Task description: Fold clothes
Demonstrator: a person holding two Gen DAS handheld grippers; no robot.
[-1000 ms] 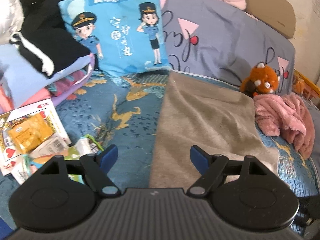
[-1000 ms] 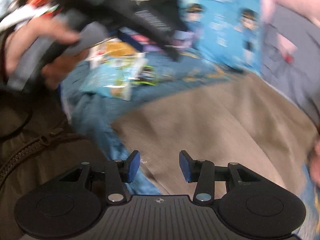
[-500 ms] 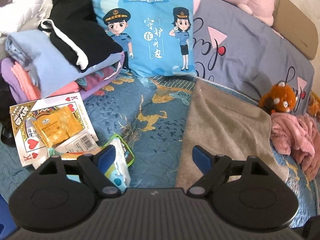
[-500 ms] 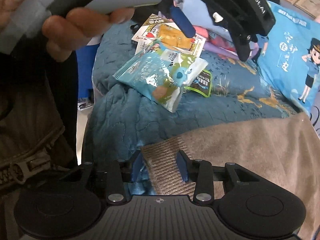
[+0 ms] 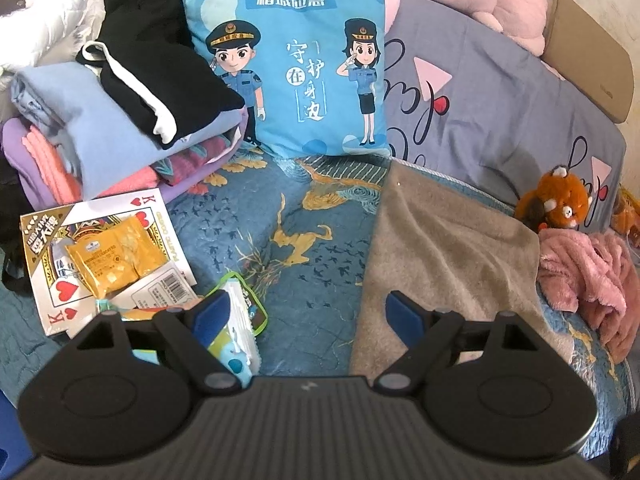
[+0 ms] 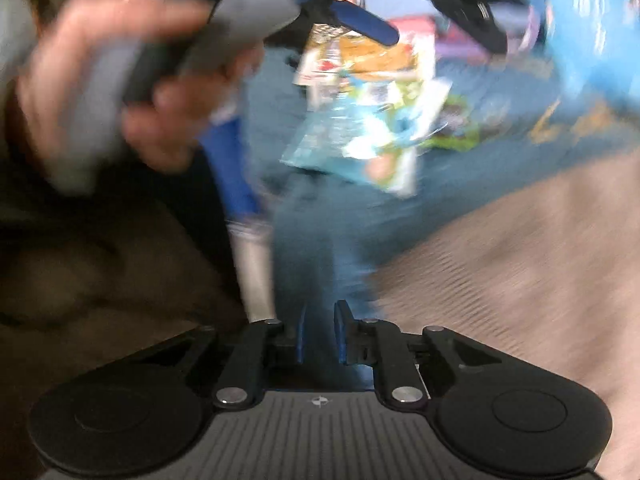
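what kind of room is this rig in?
Most likely a bedroom, working on a bed: a blue patterned quilted bedspread, a blue cartoon-officer cushion propped against it, a pile of folded clothes, and an orange plush toy beside a flat taupe garment.

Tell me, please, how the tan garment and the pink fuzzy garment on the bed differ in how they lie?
The tan garment is spread flat and smooth; the pink fuzzy garment is bunched in a rumpled heap. The tan one fills the middle of the blue quilt; the pink one sits at its right edge beside an orange plush toy. Neither is held by a gripper.
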